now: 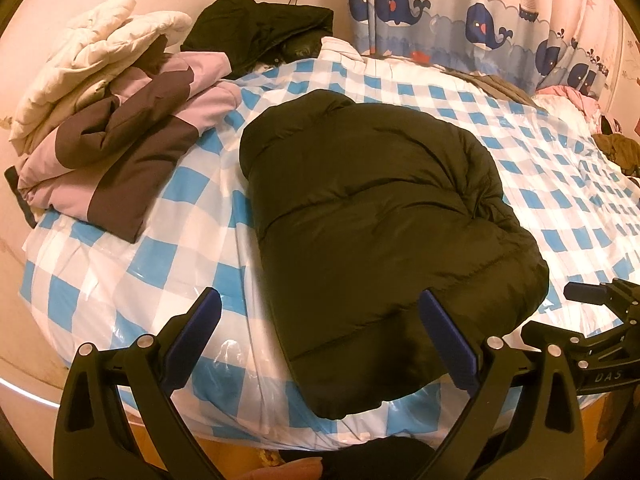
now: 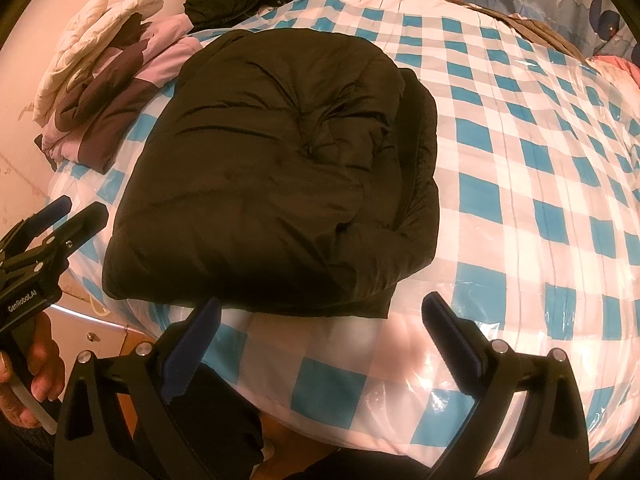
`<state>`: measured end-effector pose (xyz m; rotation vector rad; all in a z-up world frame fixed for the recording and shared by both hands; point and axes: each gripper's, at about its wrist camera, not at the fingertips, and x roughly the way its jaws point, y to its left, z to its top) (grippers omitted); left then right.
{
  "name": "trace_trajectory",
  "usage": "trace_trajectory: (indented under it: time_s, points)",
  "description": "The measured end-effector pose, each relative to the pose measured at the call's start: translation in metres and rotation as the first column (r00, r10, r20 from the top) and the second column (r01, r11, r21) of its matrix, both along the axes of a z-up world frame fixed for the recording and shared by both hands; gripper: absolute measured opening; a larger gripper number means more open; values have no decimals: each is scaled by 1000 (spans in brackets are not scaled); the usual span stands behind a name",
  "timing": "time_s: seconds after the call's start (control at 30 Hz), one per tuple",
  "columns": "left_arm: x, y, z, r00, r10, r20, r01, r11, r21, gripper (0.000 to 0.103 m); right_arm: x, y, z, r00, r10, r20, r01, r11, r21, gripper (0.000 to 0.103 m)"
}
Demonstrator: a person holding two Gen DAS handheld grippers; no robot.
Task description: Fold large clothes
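We hold both tools released, with nothing between their fingers. The left tool hangs over the near end of the black puffer jacket, and the right tool is just in front of the jacket's near hem, above the checked bed cover.

The jacket lies ahead of both tools, already folded into a thick bundle, with one layer coming out along its side at the right of the right tool.

We think the main risk is the padding: it is puffy and may spring open if we pinch only the top layer. The plastic-looking cover seems slippery, so a push may slide the whole bundle instead of folding it.

The near hem lies close to the bed edge, directly under the tools, so a pull toward us could drag it off. To the right of the tools the bed is free and wide. Ahead on the left, the pile of folded coats leaves less room.
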<state>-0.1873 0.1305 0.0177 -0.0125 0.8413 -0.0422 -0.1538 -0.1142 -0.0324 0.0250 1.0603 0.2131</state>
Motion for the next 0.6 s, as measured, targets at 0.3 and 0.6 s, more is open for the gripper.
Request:
trace_trajectory:
  time_s: [0.3, 0.6]
  points:
    - [0, -2, 0, 1000, 0, 1, 0, 1000, 3, 95, 0, 0, 0, 1000, 1, 0, -1, 1000, -2, 97]
    - [-1, -1, 0, 1000, 0, 1, 0, 1000, 4, 95, 0, 1, 0, 1000, -1, -1, 1, 1000, -2, 96]
